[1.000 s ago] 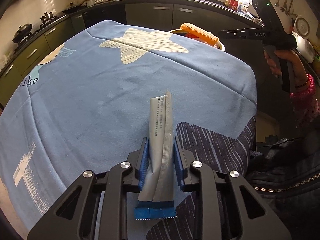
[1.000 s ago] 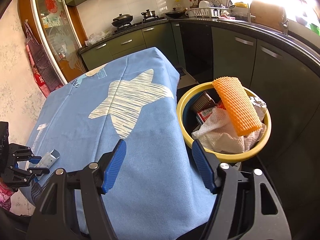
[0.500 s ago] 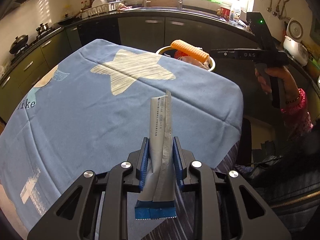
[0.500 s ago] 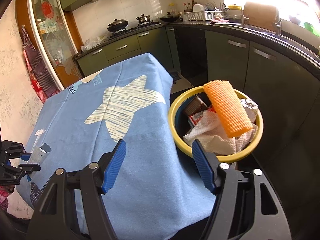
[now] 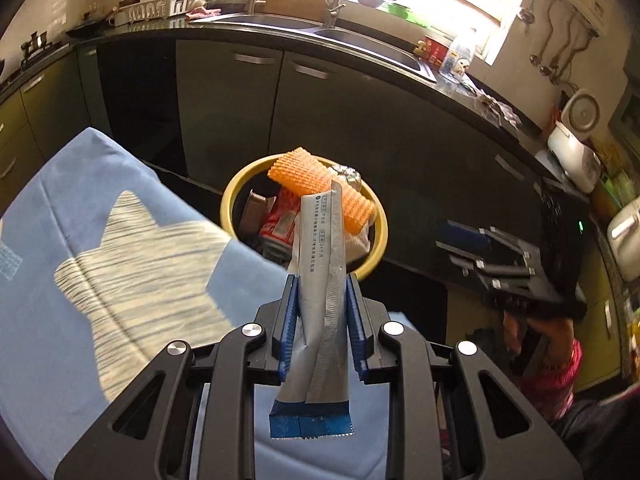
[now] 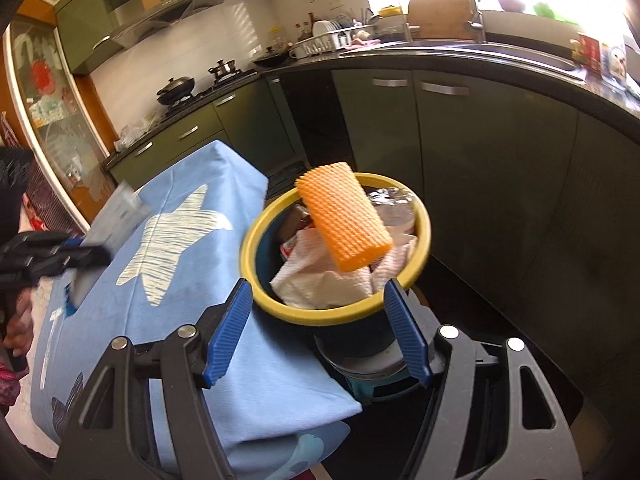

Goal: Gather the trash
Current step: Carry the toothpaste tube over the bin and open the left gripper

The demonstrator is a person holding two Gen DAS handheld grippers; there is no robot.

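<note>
Left wrist view: the left tongs (image 5: pixel 320 322) squeeze a grey wrapper (image 5: pixel 320 280), just ahead of them the bin (image 5: pixel 240 192). Best carry it right over the rim before letting go. Right tongs (image 6: pixel 320 330) gape, holding nothing. Foam (image 5: pixel 320 184) hides much of the bin's inside.

A silvery foil wrapper (image 5: pixel 320 280), creased and matt with a blue serrated end, is seen between ribbed blue plastic pads (image 5: pixel 286 328). The tongs' (image 5: pixel 320 324) frame appears as smooth black plastic with bright metal screws. The bin's yellow rim (image 6: pixel 332 312) looks like smooth plastic; inside, orange foam netting (image 6: pixel 344 216) and crumpled embossed paper towel (image 6: pixel 320 284) are shown. The counter is covered by soft matt blue cloth (image 6: pixel 200 292).
</note>
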